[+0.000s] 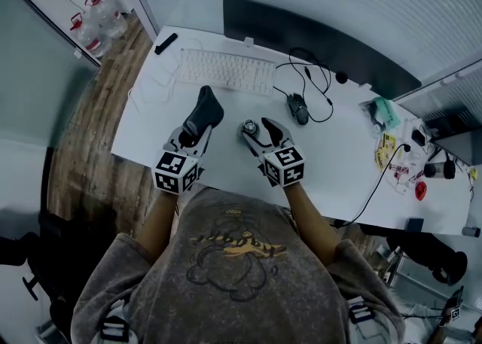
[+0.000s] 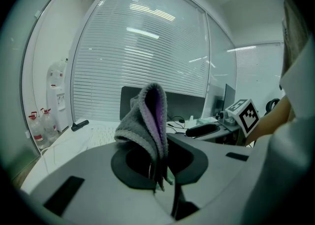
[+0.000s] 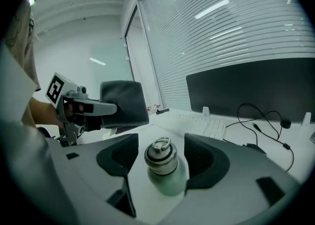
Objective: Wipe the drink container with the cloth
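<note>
Left gripper (image 1: 199,120) pinches tight; right gripper (image 1: 258,130) stands with jaws apart.

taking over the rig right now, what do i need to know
Left gripper: shut on the grey cloth, held up off the desk.
Right gripper: open, jaws either side of the green bottle, which stands on the desk, not clamped.
Done: cloth is in hand, beside the bottle but not touching it.
To do: probably steady the bottle, then wipe it with the cloth.
</note>
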{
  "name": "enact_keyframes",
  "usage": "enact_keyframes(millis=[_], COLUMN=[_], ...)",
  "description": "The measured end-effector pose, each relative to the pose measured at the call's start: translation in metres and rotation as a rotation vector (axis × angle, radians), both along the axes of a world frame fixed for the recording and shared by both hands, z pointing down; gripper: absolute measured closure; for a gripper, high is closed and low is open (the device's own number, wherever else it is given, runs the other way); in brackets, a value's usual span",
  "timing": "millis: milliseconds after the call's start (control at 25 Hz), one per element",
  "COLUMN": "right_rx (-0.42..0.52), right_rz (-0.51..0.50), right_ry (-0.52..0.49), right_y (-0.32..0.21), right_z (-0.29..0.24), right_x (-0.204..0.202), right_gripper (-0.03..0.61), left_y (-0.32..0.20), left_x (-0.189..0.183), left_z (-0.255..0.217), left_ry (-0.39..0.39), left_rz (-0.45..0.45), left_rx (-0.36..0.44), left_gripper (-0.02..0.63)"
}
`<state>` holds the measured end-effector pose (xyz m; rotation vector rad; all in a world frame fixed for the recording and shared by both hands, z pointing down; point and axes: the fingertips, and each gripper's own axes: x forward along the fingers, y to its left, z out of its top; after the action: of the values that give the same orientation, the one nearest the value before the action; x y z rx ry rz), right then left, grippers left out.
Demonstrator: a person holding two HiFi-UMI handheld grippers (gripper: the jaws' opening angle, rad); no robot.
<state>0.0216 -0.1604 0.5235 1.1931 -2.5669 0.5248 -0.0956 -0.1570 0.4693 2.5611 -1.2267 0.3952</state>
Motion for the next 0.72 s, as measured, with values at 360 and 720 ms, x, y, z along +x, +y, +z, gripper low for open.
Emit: enact_keyframes(millis=[360,720], right_rx=[-0.032,-0.036], right_rz=[-0.028,-0.012], right_ry=[0.049,0.036], right_y=[-0.006,-0.005], right_z=[0.018,0.017], right_x=[-0.011,-0.011], right_gripper=[0.338,0.334], left_y=[-0.006,-0.045], left_x=[-0.009,0.006], left_z=[0.006,0.024], left_ry=[0.001,-0.016], left_rz=[-0.019,0.116], left_rx=[-0.020,-0.020], left_gripper=[0.560,0.560])
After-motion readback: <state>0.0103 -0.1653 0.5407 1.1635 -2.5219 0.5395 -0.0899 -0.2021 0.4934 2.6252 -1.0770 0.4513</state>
